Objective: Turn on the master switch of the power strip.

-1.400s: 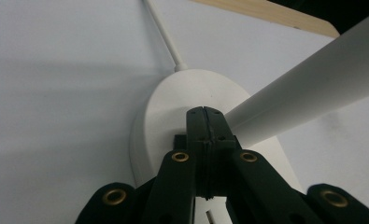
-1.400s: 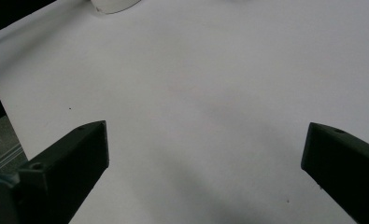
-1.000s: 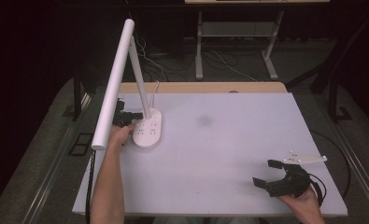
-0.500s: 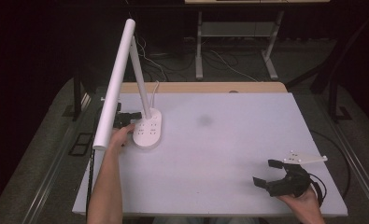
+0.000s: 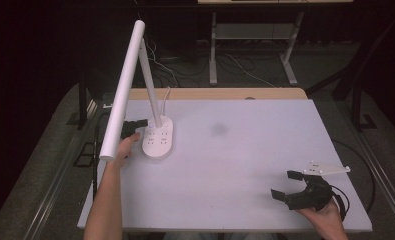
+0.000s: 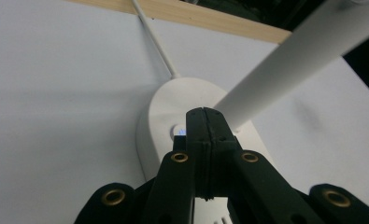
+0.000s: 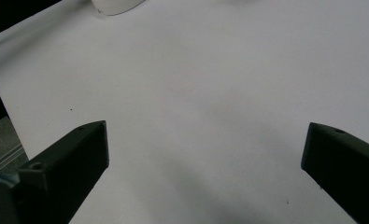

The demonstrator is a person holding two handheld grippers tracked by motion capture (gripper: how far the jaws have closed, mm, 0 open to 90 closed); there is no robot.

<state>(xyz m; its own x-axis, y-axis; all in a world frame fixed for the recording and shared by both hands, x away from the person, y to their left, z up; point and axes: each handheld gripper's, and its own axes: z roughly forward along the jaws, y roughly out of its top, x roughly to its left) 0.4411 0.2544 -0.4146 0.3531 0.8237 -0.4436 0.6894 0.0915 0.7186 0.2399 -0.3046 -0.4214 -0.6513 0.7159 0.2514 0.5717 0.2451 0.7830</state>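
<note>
A white desk lamp stands at the table's left, with an oval base (image 5: 158,141), a slanted stem and a long tube head (image 5: 122,92). My left gripper (image 5: 144,121) is shut, its tips at the base's left rim. In the left gripper view the closed jaws (image 6: 205,112) sit just over the base (image 6: 161,109), right by a small round button with a bluish glow; I cannot tell whether they touch it. My right gripper (image 5: 289,184) rests open near the front right corner, nothing between its fingers (image 7: 63,163).
The table has a white top (image 5: 245,155) with a wooden strip along its far edge. The lamp's white cord (image 6: 154,44) runs off the back. Dark floor, cables and a metal stand lie beyond the table.
</note>
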